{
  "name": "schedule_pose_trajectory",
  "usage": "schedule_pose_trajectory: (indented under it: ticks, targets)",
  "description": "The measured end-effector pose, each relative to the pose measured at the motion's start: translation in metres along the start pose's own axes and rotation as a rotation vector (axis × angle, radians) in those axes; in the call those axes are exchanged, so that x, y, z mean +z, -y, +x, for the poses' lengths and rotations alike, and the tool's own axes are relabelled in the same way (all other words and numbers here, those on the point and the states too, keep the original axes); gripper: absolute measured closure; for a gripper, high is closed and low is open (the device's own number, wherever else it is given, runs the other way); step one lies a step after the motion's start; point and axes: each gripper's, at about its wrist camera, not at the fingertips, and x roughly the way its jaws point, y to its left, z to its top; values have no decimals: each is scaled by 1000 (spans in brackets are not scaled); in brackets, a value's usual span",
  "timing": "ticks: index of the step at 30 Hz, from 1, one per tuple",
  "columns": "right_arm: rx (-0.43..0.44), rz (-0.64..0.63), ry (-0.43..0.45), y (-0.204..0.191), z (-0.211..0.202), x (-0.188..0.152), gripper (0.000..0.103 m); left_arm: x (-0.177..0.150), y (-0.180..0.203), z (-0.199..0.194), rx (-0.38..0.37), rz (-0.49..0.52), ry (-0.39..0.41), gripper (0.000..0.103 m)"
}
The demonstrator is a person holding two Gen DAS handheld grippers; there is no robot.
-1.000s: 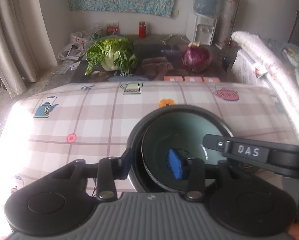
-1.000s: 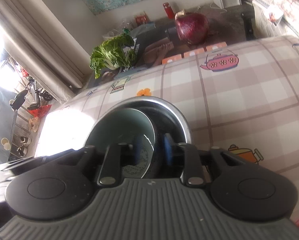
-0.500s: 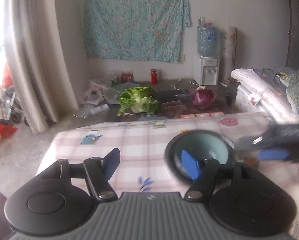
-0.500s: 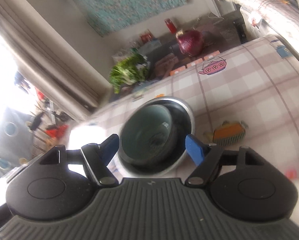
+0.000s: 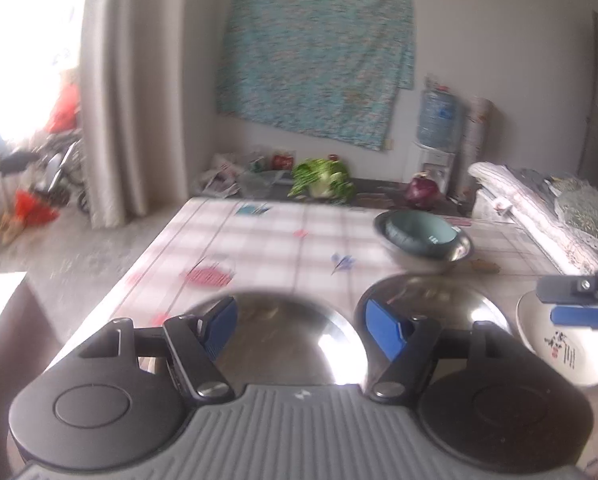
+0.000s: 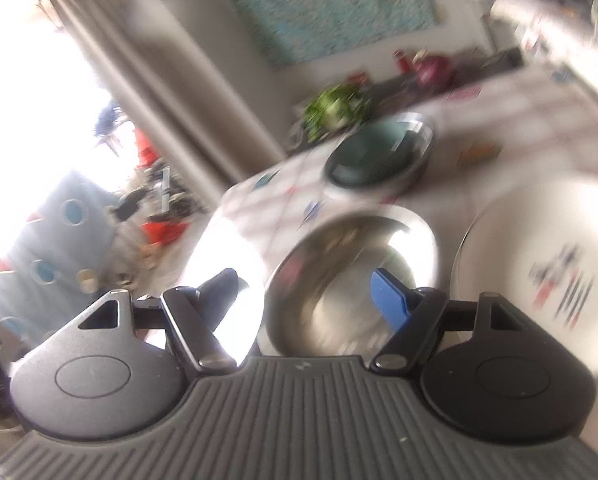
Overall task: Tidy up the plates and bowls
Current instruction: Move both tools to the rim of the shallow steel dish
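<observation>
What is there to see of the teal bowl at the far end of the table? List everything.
The teal bowl is round, dull green inside with a darker rim, and looks like glazed ceramic. A small pale mark shows on its inner wall. It sits nested, slightly tilted, inside a larger steel bowl on the checked tablecloth, touching only that bowl. It looks empty. No tool is near it.

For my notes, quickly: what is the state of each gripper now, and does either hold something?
Left gripper: opening, nothing between its fingers, holding nothing.
Right gripper: open, holding nothing; the steel bowl only lies beyond it.
</observation>
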Motion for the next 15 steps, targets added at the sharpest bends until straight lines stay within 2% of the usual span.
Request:
schedule_pose_trajectory:
  ticks: [3,8,15]
  targets:
    - [64,64,-41,-1,0,-31,29,-23,-11,-16,56,21,-31,30]
    - [99,41,-167,-21,21,-71,29,-48,-27,-26,162,36,-80,31]
    - [104,-14,-239,-56,51,-90,31,-60,-60,-19,217,-30,-127,35]
